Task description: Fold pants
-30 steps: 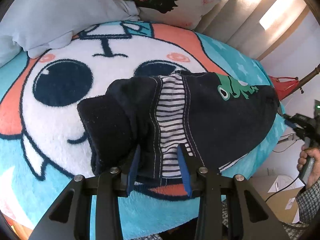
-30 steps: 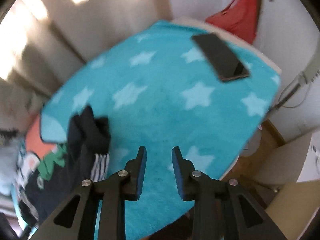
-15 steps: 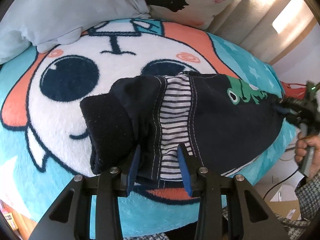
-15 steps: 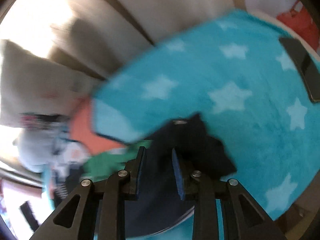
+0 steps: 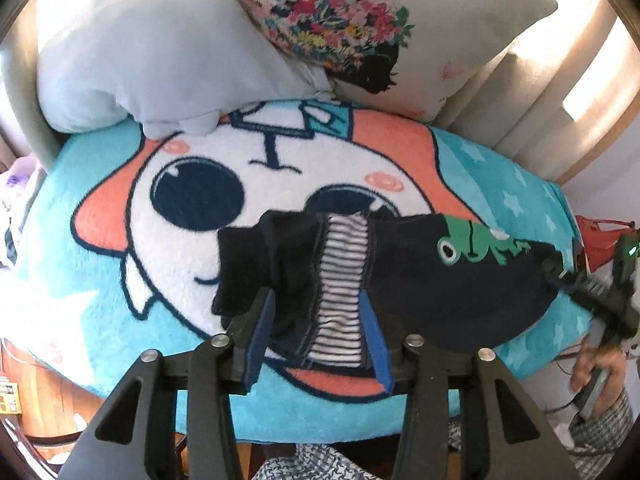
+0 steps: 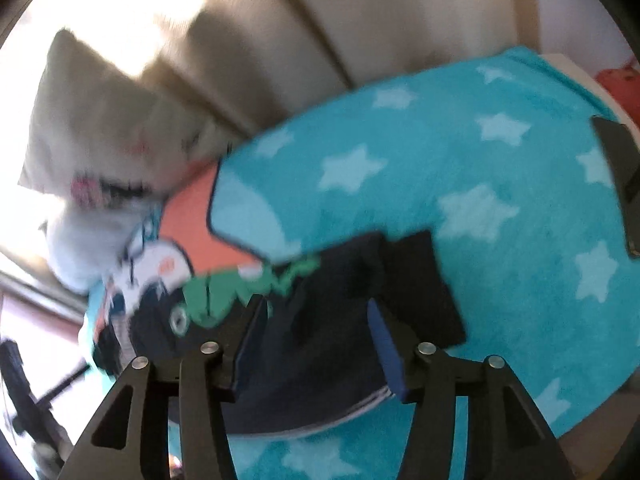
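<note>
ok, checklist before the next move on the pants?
1. Left tongs released: ok. They have just been opening, with the pants between them, unpinched.
2. Right tongs released: ok. They have just been opening, with the pants between them, unpinched.
3. Pants lying on the blanket: ok.
4. Phone apart from the pants: ok.
5. Fold edges aligned: cannot tell, the right view is blurred.

A bed under a turquoise star-patterned fleece blanket printed with a cartoon face carries a pale grey pillow and a floral-print pillow at its head, against sunlit beige curtains and a white wall.
</note>
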Motion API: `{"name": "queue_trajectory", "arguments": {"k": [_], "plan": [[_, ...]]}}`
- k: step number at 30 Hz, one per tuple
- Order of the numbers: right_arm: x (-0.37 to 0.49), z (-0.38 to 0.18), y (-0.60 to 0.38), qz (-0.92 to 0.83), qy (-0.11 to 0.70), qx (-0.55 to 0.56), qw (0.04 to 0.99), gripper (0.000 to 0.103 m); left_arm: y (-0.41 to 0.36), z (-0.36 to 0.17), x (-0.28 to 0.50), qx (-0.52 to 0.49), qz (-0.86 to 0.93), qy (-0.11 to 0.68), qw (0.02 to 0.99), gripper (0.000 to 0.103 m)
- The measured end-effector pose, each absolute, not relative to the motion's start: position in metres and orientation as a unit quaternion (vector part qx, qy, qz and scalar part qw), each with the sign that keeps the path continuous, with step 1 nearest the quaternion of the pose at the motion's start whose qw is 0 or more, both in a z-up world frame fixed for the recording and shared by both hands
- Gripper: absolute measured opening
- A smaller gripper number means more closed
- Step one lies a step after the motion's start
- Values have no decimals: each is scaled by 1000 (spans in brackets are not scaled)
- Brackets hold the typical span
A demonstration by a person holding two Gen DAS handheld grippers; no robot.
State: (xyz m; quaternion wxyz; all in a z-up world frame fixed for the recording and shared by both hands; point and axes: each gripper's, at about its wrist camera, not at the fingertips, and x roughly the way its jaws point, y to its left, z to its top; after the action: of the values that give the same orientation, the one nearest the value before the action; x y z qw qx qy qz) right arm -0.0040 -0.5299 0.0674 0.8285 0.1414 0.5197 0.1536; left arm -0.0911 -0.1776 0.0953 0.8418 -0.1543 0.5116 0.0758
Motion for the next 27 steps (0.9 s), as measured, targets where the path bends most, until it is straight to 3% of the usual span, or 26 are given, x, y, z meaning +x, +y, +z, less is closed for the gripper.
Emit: {"name": "queue_trajectory", "arguments": {"k": [10, 14, 19, 27], "plan": [[-1, 41, -524, 202, 526, 132, 816, 67, -262, 120, -55, -63, 36, 511, 857, 49], [-6, 63, -526, 221, 503, 120, 827, 67, -291, 116, -40, -38, 20, 515, 856, 49], [-22, 90, -561, 202, 469, 127, 850, 67, -319, 100, -20, -44, -20, 533, 845, 49], [-34, 69, -601, 176, 497, 154, 836, 67, -390, 94, 48, -59, -155, 549, 819, 49]]}}
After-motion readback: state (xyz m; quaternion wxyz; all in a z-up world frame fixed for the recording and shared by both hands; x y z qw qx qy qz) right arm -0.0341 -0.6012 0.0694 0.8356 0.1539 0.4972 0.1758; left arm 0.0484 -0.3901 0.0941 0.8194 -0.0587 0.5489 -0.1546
